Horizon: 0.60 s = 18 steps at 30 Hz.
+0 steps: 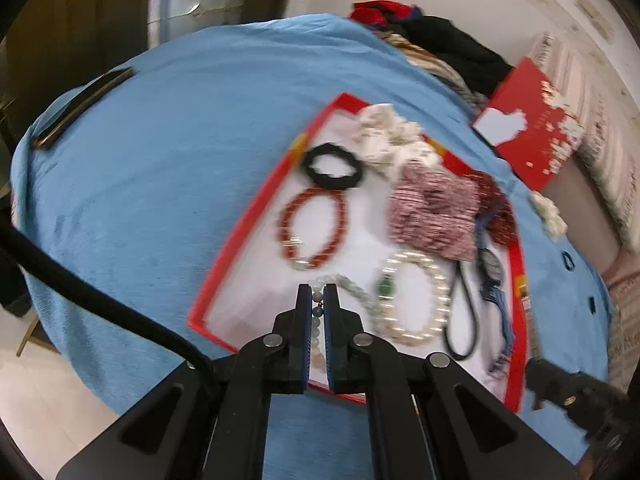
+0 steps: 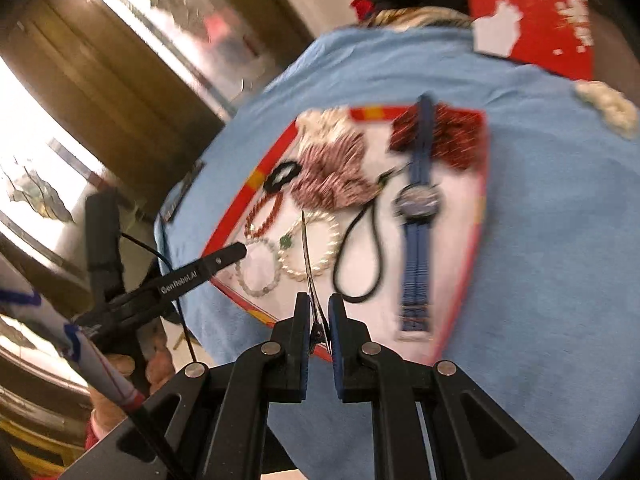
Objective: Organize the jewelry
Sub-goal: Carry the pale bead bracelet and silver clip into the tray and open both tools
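A red-rimmed white tray [image 1: 244, 220] lies on a blue cloth. In it are a black scrunchie [image 1: 332, 166], a red bead bracelet [image 1: 314, 228], a pearl bracelet [image 1: 416, 300], a striped pink scrunchie [image 1: 434, 216], a black hair tie [image 1: 464, 308] and a blue watch [image 2: 418, 208]. My left gripper [image 1: 318, 294] is shut on a pale bead bracelet [image 1: 348, 286] at the tray's near edge. My right gripper [image 2: 319, 308] is shut on a thin metal hair clip [image 2: 308, 256] above the tray's near edge. The left gripper also shows in the right wrist view [image 2: 230, 254].
A red box lid [image 1: 528, 128] and a pile of dark clothes [image 1: 452, 48] lie at the far right. A dark flat bar [image 1: 80, 108] lies at the cloth's far left. A white scrunchie [image 2: 608, 108] and small black rings [image 1: 568, 260] lie on the cloth beside the tray.
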Tool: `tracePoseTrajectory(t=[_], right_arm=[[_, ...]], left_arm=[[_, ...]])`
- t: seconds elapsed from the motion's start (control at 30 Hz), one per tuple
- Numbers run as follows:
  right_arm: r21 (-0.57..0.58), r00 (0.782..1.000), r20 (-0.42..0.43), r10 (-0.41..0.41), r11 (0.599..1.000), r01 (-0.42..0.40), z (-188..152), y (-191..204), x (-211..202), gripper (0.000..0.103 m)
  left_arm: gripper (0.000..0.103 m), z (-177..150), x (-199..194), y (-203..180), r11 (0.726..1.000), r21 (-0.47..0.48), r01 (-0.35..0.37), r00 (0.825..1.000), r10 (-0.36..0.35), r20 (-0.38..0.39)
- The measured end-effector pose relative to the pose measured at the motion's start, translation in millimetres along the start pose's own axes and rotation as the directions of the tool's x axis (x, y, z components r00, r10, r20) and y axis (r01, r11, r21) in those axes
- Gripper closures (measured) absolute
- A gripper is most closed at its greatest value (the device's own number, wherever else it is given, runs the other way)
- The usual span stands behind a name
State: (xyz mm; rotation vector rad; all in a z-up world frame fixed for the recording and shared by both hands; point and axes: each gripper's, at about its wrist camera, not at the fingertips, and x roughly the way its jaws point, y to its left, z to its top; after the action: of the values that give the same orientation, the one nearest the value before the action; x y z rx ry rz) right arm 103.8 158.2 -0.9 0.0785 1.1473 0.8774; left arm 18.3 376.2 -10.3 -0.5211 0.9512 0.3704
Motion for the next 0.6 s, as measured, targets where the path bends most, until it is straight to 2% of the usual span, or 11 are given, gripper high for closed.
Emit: tracePoseTrajectory(t=[0.13, 0.27, 0.43, 0.5, 0.6], right_arm=[[-0.034, 0.998, -0.055, -0.041, 0.999, 0.039, 1.7, 10.1, 32.4, 0.093], [-0.100, 0.992, -0.079, -0.101, 0.991, 0.093, 2.6, 15.7, 47.8, 0.093], [-0.199, 0.976, -0.068, -0.208, 0.961, 0.191, -2.3, 23.9, 55.2, 0.092], [-0.202, 0.973, -0.067, -0.219, 0.958, 0.202, -3.1, 21.6, 54.4, 0.092], [-0.174, 0.979, -0.065, -0.194, 0.968, 0.180, -2.9, 17.2, 45.6, 0.091]], left_arm=[[0.098, 2.8, 1.9, 12.6, 0.999, -0.043, 0.024, 1.000, -0.024, -0.004], [0.098, 4.4, 0.7, 16.6, 0.998, -0.051, 0.040, 0.999, -0.040, 0.006], [0.097, 5.1, -2.9, 8.4, 0.998, -0.031, 0.055, 0.998, -0.055, 0.023], [0.084, 4.9, -6.4, 3.6, 0.998, -0.017, 0.057, 0.998, -0.057, 0.041], [0.070, 3.8, -15.9, -1.8, 0.998, 0.003, 0.063, 0.994, -0.063, 0.087]])
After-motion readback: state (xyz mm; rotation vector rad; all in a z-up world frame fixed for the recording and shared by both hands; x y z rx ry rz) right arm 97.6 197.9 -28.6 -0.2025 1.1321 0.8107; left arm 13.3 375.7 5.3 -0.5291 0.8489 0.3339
